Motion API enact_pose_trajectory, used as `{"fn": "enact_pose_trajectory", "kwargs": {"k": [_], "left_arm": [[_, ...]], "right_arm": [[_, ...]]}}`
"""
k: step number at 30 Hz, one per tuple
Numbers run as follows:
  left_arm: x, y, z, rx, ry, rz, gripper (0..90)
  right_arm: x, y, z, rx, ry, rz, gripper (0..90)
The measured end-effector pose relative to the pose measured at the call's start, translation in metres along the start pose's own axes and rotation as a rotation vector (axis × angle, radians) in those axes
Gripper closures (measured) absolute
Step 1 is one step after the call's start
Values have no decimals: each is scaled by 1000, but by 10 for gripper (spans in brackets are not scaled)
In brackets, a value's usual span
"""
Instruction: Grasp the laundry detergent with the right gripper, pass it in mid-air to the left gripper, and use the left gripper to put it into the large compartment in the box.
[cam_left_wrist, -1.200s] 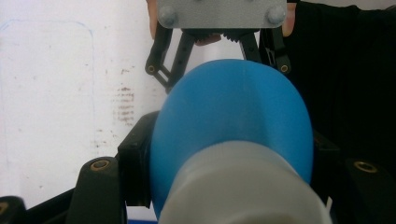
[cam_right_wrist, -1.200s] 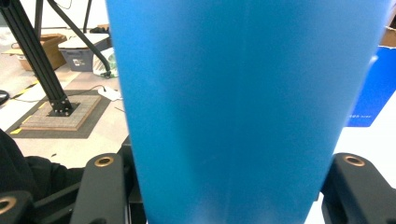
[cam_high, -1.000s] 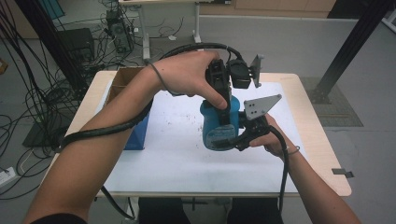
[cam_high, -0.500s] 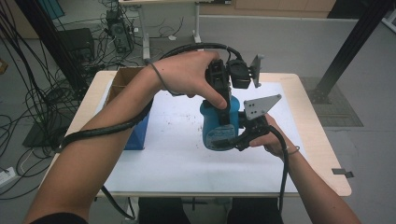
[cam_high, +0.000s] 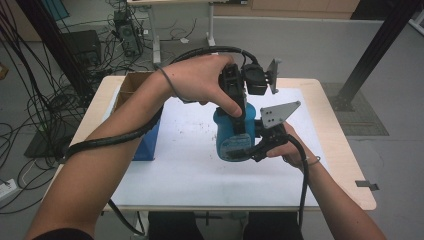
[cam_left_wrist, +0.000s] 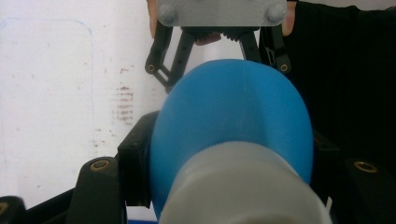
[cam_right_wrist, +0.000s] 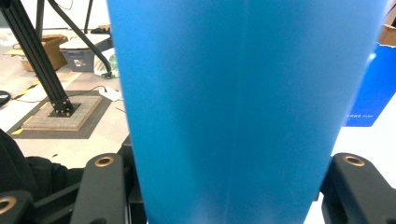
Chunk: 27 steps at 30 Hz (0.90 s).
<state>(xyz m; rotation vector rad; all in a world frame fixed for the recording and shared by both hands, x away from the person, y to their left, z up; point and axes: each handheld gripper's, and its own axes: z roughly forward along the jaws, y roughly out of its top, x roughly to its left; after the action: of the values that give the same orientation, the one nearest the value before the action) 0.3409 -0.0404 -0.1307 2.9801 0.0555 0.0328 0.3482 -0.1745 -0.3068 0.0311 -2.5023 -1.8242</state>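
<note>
A blue bottle (cam_high: 231, 139) with a white cap (cam_left_wrist: 238, 186) stands over the middle of the white mat (cam_high: 175, 165). My left gripper (cam_high: 236, 102) comes down on it from above and is shut on the bottle's top, its jaws pressing either side just below the cap (cam_left_wrist: 229, 154). My right gripper (cam_high: 254, 146), with its grey plate (cam_high: 279, 113), reaches in from the right side. It is shut on the bottle's blue body (cam_right_wrist: 233, 107), which stands between its jaws (cam_right_wrist: 229, 177). In the left gripper view the right gripper (cam_left_wrist: 215, 42) shows beyond the bottle.
A blue box (cam_high: 148, 143) and an open cardboard box (cam_high: 131, 84) stand at the table's left. The wooden table edge (cam_high: 350, 165) frames the mat. Cables and equipment lie on the floor at left, and a black post (cam_high: 372, 55) rises at right.
</note>
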Motion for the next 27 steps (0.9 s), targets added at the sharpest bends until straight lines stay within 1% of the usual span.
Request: {"fn": "enact_pose_trajectory", "kwargs": {"k": [27], "left_arm": [[0,-1,-1,0,-2,-6,369]], "right_arm": [[0,1,1,3,4,3,398]]}}
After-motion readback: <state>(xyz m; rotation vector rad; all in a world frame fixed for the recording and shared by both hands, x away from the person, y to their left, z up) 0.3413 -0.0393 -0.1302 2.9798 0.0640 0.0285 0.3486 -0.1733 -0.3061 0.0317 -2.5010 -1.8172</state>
